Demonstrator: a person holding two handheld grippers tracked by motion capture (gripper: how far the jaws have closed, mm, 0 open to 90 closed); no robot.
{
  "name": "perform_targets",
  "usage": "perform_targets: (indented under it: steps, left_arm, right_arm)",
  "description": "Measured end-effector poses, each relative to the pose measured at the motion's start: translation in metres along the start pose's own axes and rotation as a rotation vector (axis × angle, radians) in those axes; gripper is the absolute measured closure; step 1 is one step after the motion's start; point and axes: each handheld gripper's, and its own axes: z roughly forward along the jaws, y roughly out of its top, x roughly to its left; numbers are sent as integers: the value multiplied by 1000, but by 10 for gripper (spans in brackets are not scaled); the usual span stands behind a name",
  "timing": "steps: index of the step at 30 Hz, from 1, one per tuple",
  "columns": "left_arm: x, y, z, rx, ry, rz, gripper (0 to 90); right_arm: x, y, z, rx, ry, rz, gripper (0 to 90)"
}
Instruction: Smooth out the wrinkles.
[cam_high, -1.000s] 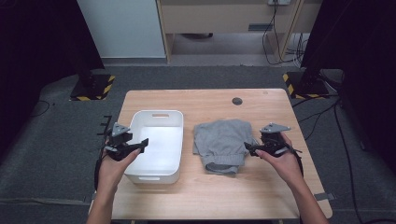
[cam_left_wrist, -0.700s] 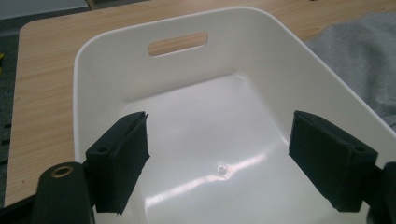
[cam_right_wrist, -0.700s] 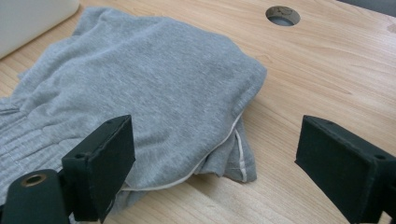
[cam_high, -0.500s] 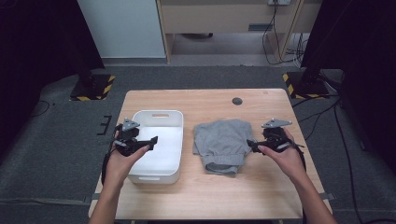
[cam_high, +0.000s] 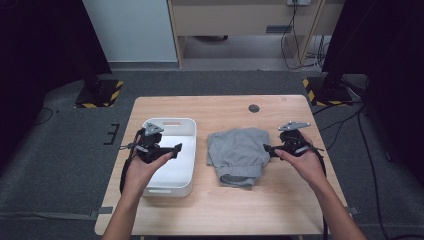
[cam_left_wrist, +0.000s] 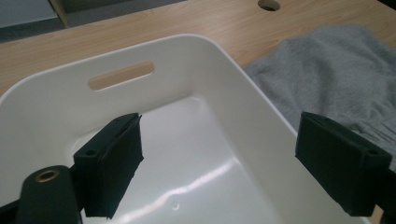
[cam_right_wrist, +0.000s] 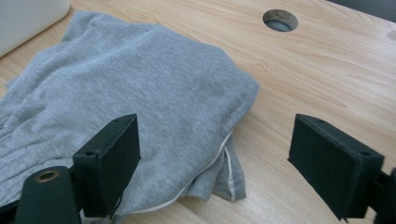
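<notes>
A grey folded garment (cam_high: 240, 152) lies in the middle of the wooden table (cam_high: 300, 200). To its left stands a white plastic tray (cam_high: 170, 121). My left gripper (cam_high: 176, 148) hovers over the tray, pointing right toward the cloth. Its jaws have just been opening and stand open with nothing between them. In the left gripper view the left gripper (cam_left_wrist: 224, 168) looks into the tray (cam_left_wrist: 187, 39), with the garment (cam_left_wrist: 336, 70) beyond. My right gripper (cam_high: 267, 148) sits at the garment's right edge. Its jaws have just closed a little, still open. The right gripper (cam_right_wrist: 219, 163) straddles the garment's (cam_right_wrist: 140, 84) corner without pressing it.
A round cable hole (cam_high: 254, 108) sits in the table's far side, also ahead of the right gripper as cable hole (cam_right_wrist: 280, 19). Black stands with yellow-striped bases (cam_high: 100, 95) flank the table's far corners. A cabinet stands behind.
My left hand has moved rightward over the tray and risen slightly, its jaws wider. The right hand has stayed at the garment's edge.
</notes>
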Motion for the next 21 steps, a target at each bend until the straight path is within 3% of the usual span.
perform_targets:
  steps: [7,21]
  left_arm:
    - [-23,14,12,-4,-33,25,143]
    - [-59,30,30,-3,-76,62,143]
  right_arm:
    - [-6,11,5,16,-7,-14,258]
    - [-12,20,14,30,-17,-18,275]
